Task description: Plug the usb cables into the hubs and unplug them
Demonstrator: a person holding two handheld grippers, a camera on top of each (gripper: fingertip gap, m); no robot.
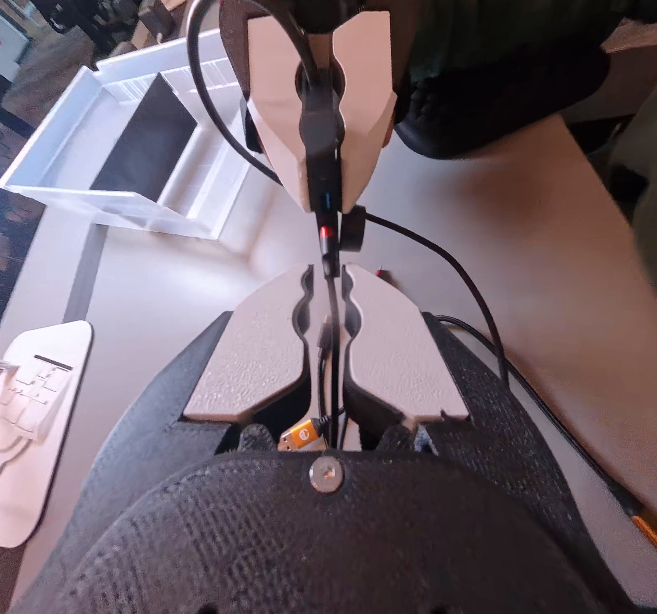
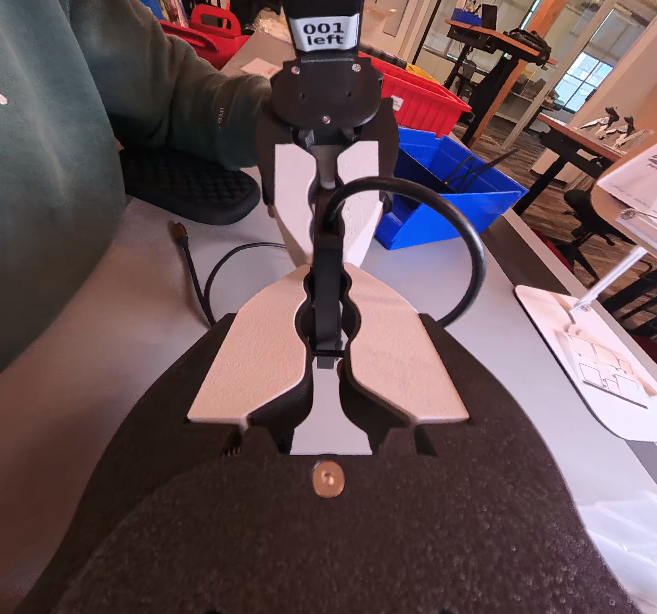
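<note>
My right gripper (image 2: 327, 271) is shut on a slim black hub (image 2: 325, 309) and holds it edge-on above the table. From the left wrist view it comes in from the top (image 1: 325, 206) with the hub (image 1: 321, 156) pointing at me. A black USB plug with a red ring (image 1: 326, 238) sits in the hub's end. Its thin black cable (image 1: 334, 348) runs back between the fingers of my left gripper (image 1: 327, 268). Those jaws stand a little apart around the cable just behind the plug. The hub's own thick cable (image 2: 469, 241) loops to the right.
An orange USB plug (image 1: 302, 433) lies on the grey table under my left gripper. More black cables (image 1: 462, 270) and a brown-tipped one (image 2: 179, 231) lie on the table. Also there: a white tray (image 1: 64, 149), a white stand base (image 2: 569, 348), a blue bin (image 2: 444, 188), a person's green sleeve (image 2: 160, 99). My left and right fingertips are right by each other. The white stand base (image 2: 569, 348) is about 40 cm from both grippers' fingertips. It is also in sight in the left wrist view (image 1: 49, 413).
</note>
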